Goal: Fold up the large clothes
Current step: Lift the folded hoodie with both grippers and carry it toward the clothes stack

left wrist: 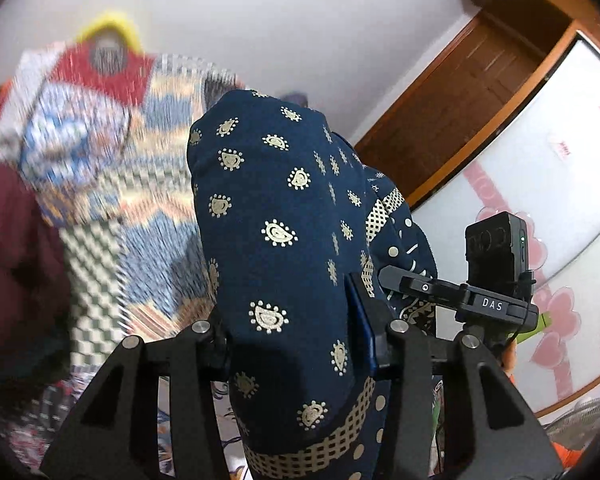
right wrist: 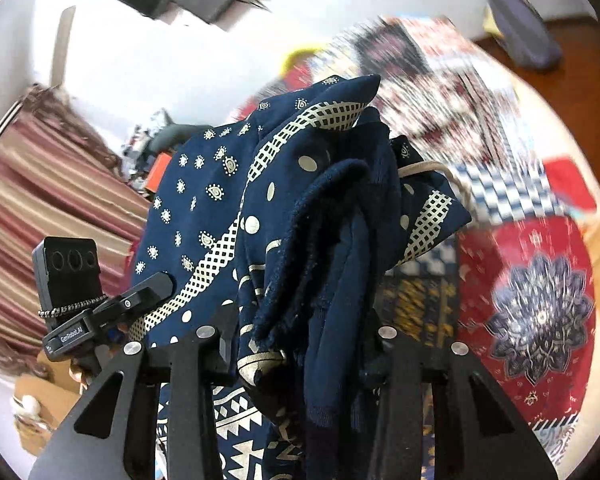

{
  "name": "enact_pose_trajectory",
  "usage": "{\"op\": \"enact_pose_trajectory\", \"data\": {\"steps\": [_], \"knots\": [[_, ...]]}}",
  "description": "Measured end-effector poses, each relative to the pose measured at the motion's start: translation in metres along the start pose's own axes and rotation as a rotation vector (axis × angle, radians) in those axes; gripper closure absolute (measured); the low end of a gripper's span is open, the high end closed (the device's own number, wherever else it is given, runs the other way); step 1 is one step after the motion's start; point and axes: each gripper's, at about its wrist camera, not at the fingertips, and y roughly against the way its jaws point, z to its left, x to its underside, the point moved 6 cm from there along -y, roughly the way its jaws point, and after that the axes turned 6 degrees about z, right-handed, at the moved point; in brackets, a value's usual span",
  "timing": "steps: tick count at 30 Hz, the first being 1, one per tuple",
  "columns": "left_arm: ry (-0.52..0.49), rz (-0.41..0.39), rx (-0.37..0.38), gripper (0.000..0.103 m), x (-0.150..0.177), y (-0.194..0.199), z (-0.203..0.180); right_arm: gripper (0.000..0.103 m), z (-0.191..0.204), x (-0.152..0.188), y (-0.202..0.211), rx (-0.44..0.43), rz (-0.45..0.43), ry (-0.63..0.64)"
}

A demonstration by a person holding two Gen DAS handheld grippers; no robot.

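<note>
Where both grippers pinch, navy garment (left wrist: 276, 216) bunches (soft, gold-printed).

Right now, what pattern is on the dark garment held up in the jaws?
Navy cloth with small cream paisley motifs and a cream lattice border; clearest in the left wrist view.

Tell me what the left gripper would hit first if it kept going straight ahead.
The navy gold-printed garment bunched between the left gripper fingers; beyond it, probably the blurred patchwork fabric, though depth is unclear.
</note>
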Motion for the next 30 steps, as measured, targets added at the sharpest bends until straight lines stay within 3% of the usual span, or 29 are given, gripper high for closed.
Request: {"op": "enact_pose_trajectory", "data": {"steps": [4,8,17,24,30], "knots": [[-0.022,-0.084,-0.026,0.058,-0.017,0.062,0.001,0.067,0.059,-0.013,0.009,-0.025,-0.043,0.083],[-0.027,-0.150,-0.085,0.058,-0.028,0.121,0.018,0.067,0.112,-0.028,-0.009,-0.055,-0.048,0.149],[0.043,-0.245,-0.234,0.058,-0.038,0.217,0.111,0.067,0.217,-0.049,-0.104,-0.154,0.024,0.253],[0.157,-0.232,-0.318,0.058,-0.030,0.236,0.197,0.067,0.245,-0.054,-0.196,-0.203,0.131,0.238],[0.328,-0.131,-0.347,0.054,-0.007,0.201,0.288,0.066,0.223,-0.042,-0.277,-0.100,0.269,0.206]]}}
